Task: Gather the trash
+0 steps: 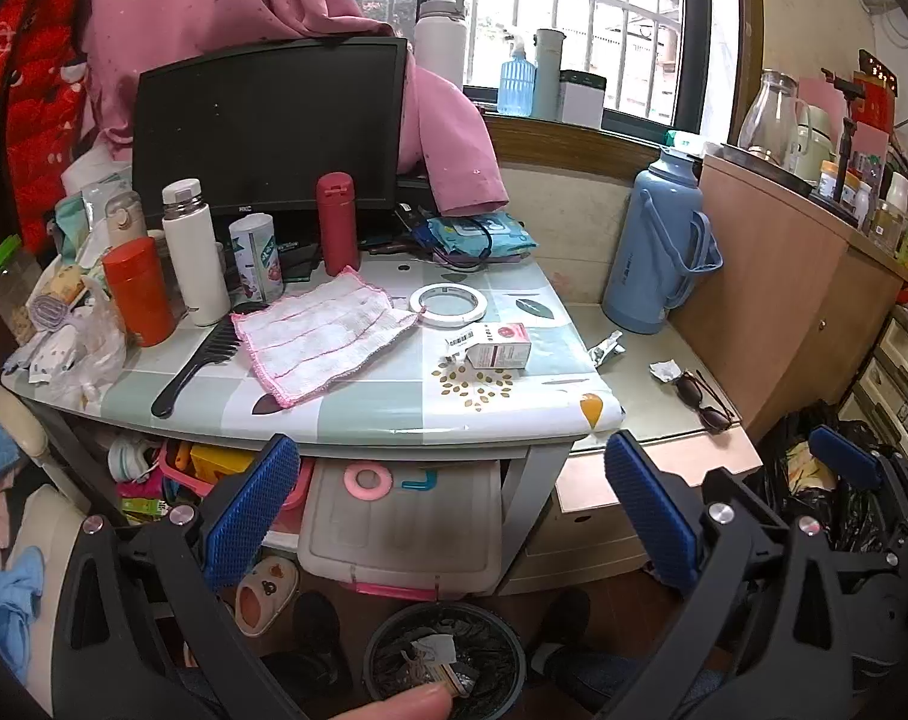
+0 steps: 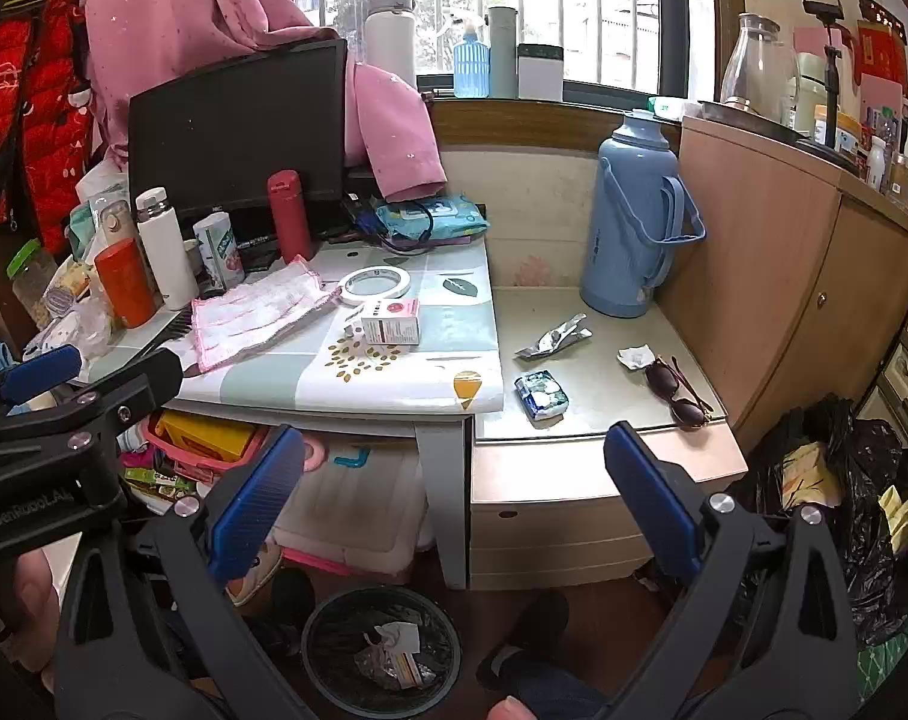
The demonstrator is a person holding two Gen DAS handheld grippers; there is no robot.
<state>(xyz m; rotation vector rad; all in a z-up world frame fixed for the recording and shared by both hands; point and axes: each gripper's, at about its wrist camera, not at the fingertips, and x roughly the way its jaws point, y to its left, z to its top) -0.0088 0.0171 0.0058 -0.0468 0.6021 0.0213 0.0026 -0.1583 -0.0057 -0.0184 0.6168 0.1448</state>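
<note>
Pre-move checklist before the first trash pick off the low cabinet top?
1. Left gripper open, holding nothing: ok.
2. Right gripper open, holding nothing: ok.
3. Silver wrapper unobstructed on low cabinet top: ok.
4. Crumpled paper apart from sunglasses: not ok, they look to be touching.
5. Blue packet is really trash: cannot tell.
6. Bin on the floor, open with room: ok.

"GenRobot.AI" is printed on the left tool (image 2: 42,381). The monitor (image 2: 237,126) badge looks like "HKC". The small box's (image 2: 392,322) print is too tiny to read.
</note>
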